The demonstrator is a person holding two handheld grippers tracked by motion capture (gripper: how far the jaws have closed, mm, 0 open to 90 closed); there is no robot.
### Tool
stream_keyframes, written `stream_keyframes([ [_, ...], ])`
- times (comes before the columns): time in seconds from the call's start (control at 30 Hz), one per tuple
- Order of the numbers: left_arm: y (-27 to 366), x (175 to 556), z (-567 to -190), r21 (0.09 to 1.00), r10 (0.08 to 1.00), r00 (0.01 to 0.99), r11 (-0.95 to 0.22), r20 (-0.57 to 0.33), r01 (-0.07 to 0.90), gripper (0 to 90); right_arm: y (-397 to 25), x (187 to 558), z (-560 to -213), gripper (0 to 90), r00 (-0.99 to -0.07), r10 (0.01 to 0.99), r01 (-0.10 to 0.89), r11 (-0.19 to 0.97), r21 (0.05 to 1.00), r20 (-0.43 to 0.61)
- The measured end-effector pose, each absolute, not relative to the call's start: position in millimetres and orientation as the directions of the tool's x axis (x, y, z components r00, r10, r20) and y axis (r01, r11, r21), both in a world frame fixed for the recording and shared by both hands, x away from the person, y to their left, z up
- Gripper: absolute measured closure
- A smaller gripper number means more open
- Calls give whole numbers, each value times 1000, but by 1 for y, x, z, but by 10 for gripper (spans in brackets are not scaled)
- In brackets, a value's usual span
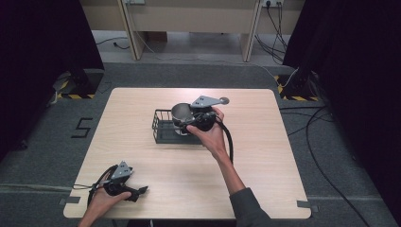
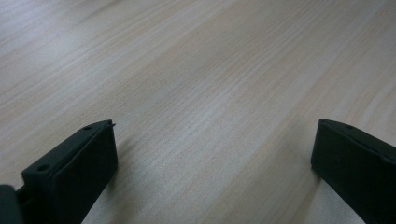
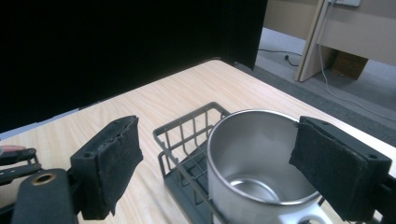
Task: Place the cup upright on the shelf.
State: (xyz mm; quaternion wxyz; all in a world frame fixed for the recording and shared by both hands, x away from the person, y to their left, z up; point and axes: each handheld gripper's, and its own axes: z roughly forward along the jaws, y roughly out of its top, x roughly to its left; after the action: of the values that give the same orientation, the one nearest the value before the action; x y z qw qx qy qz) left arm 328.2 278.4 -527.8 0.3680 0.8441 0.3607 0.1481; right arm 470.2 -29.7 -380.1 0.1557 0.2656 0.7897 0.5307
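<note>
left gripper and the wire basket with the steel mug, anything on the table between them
Nothing: in the high view only bare table lies between the left gripper and the wire basket holding the steel mug.

floor: grey carpet | sides: black curtains | back: wooden furniture | table: light wood

— Could you see the whole steel mug?
— No; the right gripper view's bottom edge cut off its handle and base, and the wire basket hid its lower wall.
</note>
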Motion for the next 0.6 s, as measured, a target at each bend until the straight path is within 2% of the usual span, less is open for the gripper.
stream_keyframes([
  [0.6, 278, 328, -528, 728, 718, 696, -469, -15, 500, 0, -39, 441, -381, 151, -833, 552, 230, 295, 927, 31],
])
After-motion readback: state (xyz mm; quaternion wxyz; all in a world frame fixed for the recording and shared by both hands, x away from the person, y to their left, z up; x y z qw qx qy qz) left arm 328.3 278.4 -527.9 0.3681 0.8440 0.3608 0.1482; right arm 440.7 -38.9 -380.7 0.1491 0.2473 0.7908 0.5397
